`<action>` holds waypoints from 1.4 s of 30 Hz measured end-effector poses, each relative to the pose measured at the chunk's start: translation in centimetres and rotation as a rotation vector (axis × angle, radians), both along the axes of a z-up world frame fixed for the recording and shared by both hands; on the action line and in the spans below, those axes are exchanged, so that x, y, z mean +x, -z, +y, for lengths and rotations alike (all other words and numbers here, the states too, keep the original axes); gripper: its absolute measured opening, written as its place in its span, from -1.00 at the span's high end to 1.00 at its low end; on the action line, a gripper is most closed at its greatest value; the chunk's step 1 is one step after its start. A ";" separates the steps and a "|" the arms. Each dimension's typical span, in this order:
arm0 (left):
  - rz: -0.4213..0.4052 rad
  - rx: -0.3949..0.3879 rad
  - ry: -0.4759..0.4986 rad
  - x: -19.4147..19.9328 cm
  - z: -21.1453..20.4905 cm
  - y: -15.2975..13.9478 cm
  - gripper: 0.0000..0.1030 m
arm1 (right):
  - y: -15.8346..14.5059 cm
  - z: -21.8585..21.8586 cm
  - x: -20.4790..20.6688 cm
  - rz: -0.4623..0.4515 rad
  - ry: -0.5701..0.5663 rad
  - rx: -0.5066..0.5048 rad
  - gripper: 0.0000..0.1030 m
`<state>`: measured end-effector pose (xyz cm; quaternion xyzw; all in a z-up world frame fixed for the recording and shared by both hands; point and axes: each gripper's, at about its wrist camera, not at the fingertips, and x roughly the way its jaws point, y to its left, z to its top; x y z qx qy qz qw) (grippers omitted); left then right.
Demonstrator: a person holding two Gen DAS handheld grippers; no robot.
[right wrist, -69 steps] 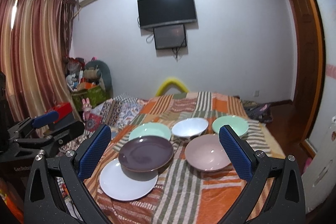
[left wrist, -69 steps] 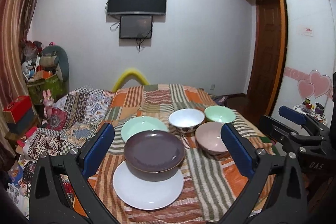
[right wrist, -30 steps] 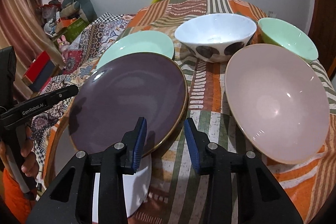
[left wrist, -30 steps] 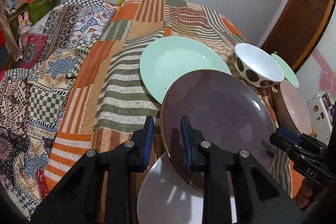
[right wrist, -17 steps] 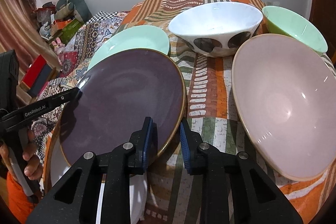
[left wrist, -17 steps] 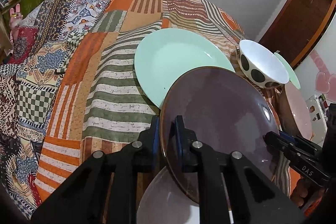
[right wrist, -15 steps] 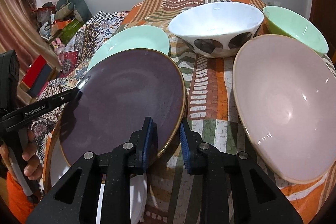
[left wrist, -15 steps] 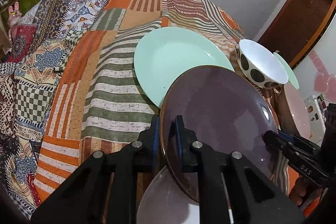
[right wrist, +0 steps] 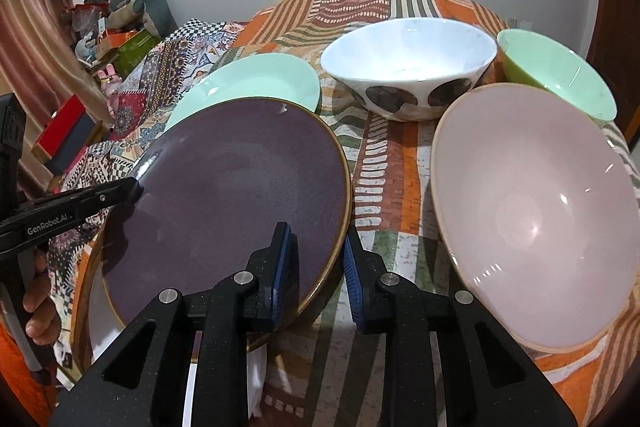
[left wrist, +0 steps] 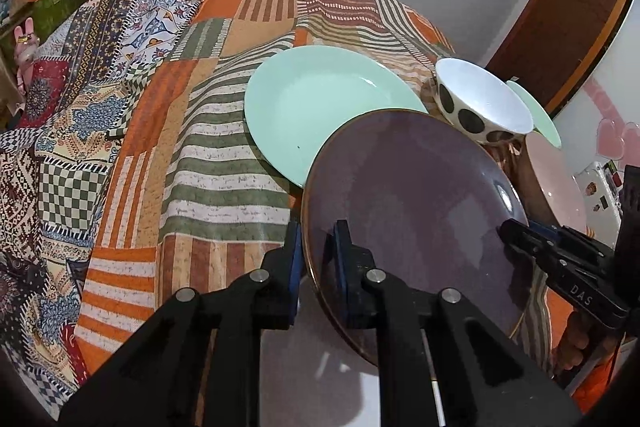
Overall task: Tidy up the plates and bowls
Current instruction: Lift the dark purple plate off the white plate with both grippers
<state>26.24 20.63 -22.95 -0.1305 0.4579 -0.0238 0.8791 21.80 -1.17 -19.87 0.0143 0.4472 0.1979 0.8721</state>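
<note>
Since a second ago both my jaws have closed in onto the purple plate (left wrist: 412, 211): my left gripper (left wrist: 316, 259) clamps its left rim, my right gripper (right wrist: 316, 267) its right rim. The plate tilts above the white plate (right wrist: 256, 379), just in front of the mint plate (left wrist: 320, 111) on the bed (left wrist: 192, 155).

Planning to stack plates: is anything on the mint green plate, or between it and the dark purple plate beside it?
Nothing visible. The round mint green plate is bare, and the gold-rimmed dark purple plate lies right beside it with no dish between.
</note>
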 end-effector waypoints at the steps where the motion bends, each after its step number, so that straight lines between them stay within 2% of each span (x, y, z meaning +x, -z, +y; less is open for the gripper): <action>1: -0.005 0.000 -0.002 -0.3 -0.1 -0.3 0.73 | -0.2 0.0 -0.1 -0.004 -0.001 0.001 0.55; 8: -0.061 -0.011 0.005 -3.1 -0.9 -3.3 0.73 | -2.2 -0.9 -1.5 -0.039 0.004 0.027 0.55; 19: -0.162 0.021 0.032 -8.7 -3.8 -9.1 0.73 | -6.5 -2.8 -4.8 -0.135 0.015 0.064 0.55; 26: -0.206 0.041 0.045 -11.6 -6.1 -11.8 0.72 | -8.4 -4.3 -7.0 -0.192 0.033 0.085 0.55; 35: -0.216 0.046 0.076 -14.4 -9.2 -13.1 0.71 | -9.3 -7.0 -9.5 -0.229 0.050 0.101 0.55; 42: -0.190 0.045 0.107 -15.2 -11.6 -12.4 0.71 | -8.8 -9.0 -11.1 -0.228 0.071 0.091 0.55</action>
